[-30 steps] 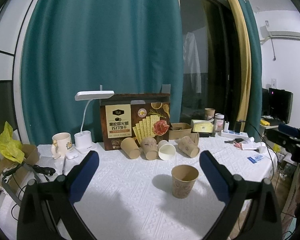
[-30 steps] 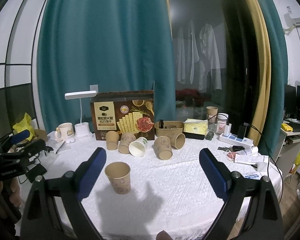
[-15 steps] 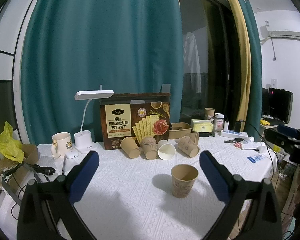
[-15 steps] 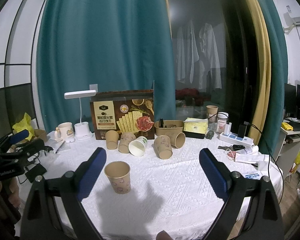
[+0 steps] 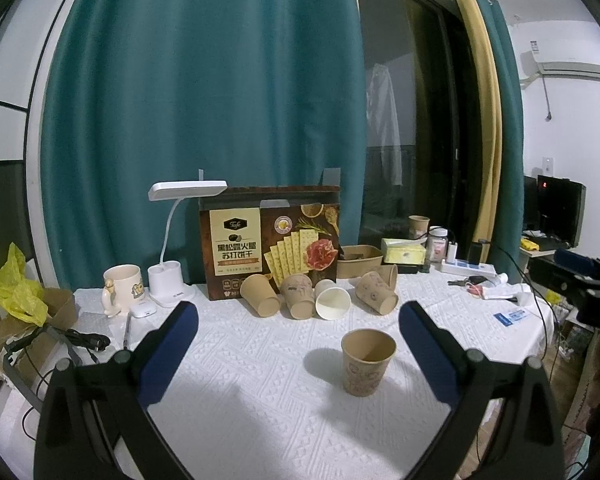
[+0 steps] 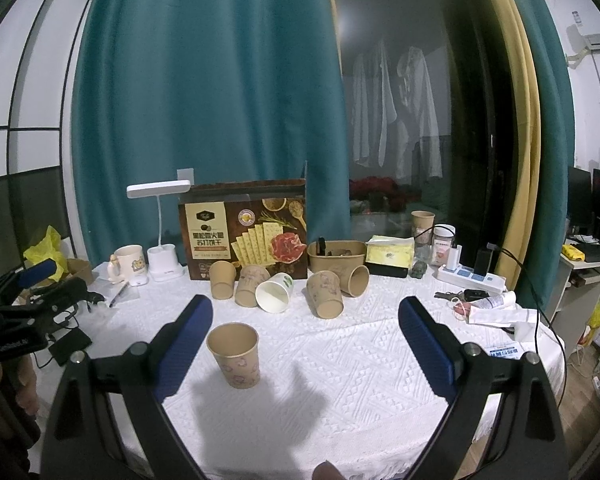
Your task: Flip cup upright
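Nothing is shifting since the earlier frames: both grippers are hovering with jaws spread wide, gripping nothing. Left gripper (image 5: 298,314) and right gripper (image 6: 305,308) are facing the upright paper cup (image 5: 367,361), standing apart from every finger on the white tablecloth (image 5: 260,380); beyond, tipped cups (image 5: 316,298) are lying before a cracker box (image 5: 270,246)

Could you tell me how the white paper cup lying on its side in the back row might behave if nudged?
The white paper cup lies on its side, so it would probably roll, curving because it tapers. It looks empty and thin-walled, likely light and easily crushed. The brown paper cups beside it might stop it.
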`<state>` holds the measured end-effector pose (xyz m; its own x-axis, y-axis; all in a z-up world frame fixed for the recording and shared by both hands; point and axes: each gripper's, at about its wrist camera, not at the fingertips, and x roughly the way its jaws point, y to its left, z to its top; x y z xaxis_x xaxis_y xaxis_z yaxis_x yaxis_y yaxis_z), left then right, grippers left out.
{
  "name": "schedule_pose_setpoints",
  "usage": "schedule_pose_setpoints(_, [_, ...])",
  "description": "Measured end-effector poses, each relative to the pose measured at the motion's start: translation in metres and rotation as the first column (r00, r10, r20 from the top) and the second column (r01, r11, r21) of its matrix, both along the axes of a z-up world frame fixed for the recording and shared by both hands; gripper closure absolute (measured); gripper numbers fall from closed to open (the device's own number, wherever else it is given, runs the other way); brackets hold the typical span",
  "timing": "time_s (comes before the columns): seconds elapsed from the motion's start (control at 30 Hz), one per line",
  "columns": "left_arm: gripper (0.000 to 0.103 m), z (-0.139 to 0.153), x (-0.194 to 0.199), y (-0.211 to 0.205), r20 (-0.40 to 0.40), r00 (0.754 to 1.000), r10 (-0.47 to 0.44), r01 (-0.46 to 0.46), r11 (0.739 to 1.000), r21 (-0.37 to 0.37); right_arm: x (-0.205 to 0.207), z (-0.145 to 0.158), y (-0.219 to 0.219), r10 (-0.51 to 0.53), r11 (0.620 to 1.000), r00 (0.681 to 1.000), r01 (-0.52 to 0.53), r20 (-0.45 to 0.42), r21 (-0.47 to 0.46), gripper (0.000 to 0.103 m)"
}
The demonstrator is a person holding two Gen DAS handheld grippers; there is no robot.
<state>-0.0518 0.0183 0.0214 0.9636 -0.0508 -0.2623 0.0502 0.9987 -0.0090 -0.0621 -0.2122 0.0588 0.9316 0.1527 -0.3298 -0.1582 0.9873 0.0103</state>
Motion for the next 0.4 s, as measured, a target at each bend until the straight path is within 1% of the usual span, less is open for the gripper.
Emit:
schedule_pose_setpoints(0.23, [0.003,-0.0008,-0.0004,-0.0025,-0.002,1.0,-0.003,0.003,1.0,0.001,0.0002,-0.0001,-0.0012,0.001,1.0,1.0,-0.001,-0.002,0.0,0.01])
schedule_pose_setpoints(0.4, [0.003,-0.0019,-0.0007,-0.005,0.0,1.0,-0.004,0.004,1.0,0.0,0.0025,-0.0012,-0.0017,-0.012,1.0,1.0,0.012,0.006,-0.02,0.01])
